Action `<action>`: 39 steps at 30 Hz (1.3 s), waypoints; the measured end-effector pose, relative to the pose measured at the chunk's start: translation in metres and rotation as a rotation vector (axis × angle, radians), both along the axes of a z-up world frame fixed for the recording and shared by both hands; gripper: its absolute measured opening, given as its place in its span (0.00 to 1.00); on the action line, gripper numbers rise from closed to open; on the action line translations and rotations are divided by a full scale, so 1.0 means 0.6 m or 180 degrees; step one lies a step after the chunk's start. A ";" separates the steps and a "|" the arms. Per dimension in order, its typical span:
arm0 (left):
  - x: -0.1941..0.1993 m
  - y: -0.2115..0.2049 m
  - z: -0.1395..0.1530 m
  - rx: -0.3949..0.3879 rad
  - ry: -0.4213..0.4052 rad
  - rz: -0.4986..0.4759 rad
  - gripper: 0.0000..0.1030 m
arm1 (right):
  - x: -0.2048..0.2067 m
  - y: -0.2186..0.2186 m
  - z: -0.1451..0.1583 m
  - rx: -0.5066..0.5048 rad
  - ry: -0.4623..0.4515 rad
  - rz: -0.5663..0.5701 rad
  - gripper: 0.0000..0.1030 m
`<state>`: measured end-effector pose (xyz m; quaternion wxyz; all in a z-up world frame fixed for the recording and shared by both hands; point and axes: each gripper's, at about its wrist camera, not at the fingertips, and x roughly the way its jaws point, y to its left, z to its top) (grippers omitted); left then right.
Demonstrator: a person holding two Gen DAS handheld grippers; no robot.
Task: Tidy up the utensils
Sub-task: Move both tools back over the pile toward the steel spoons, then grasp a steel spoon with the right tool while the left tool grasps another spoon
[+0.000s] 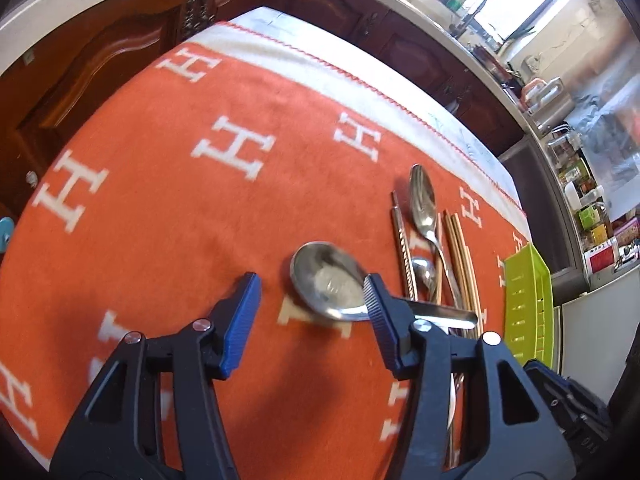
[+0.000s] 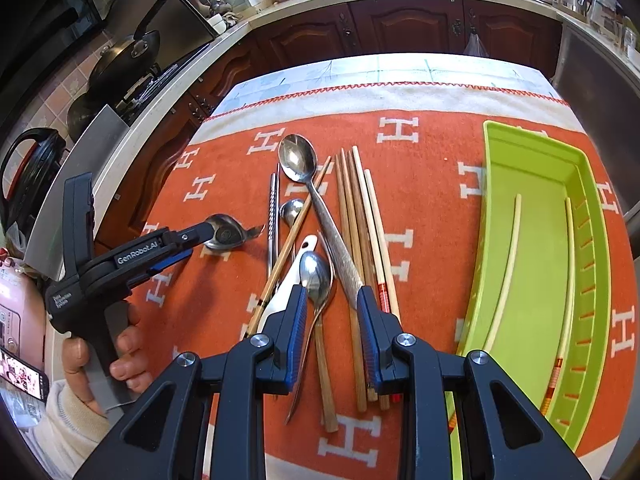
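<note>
1. Left wrist cam: rides on the left gripper (image 1: 312,292), looks forward and steeply down along its two fingers, close to the orange cloth (image 1: 168,240). The view is tilted; cabinets run across the top, the counter at upper right.
2. Right wrist cam: on the right gripper (image 2: 332,304), also angled steeply down, close over the utensil pile (image 2: 320,240), facing the cabinets.
3. Shared: cloth, pile, round spoon (image 1: 328,280) (image 2: 224,234), green tray (image 1: 528,304) (image 2: 536,280).
4. Right cam also sees the left gripper (image 2: 224,228) from the side, at left, w/ the hand (image 2: 104,364) holding it.
</note>
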<state>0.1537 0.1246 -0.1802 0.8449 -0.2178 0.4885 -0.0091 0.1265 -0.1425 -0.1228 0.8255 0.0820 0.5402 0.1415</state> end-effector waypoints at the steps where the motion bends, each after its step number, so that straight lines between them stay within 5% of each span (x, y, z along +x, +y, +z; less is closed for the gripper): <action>1: 0.002 -0.002 -0.001 0.0016 -0.0036 -0.0022 0.48 | 0.004 0.000 0.001 -0.0004 -0.0012 0.0000 0.25; 8: 0.015 -0.020 -0.010 0.0034 -0.0200 -0.0097 0.31 | 0.046 0.001 0.009 -0.0014 -0.0100 -0.0021 0.25; 12: 0.024 -0.022 -0.023 -0.0177 -0.0163 -0.0182 0.06 | 0.079 0.001 -0.001 0.0077 -0.0012 -0.0013 0.25; 20: 0.060 -0.030 -0.042 -0.0515 -0.0099 -0.0448 0.02 | 0.164 0.026 -0.045 0.0142 0.0219 0.0210 0.25; 31: 0.094 -0.051 -0.023 -0.0484 0.0033 -0.0853 0.01 | 0.249 0.074 -0.120 0.0212 0.0599 0.0572 0.20; 39: 0.072 -0.049 -0.002 -0.0530 0.0034 -0.0946 0.01 | 0.243 0.075 -0.129 0.0225 0.0565 0.0761 0.09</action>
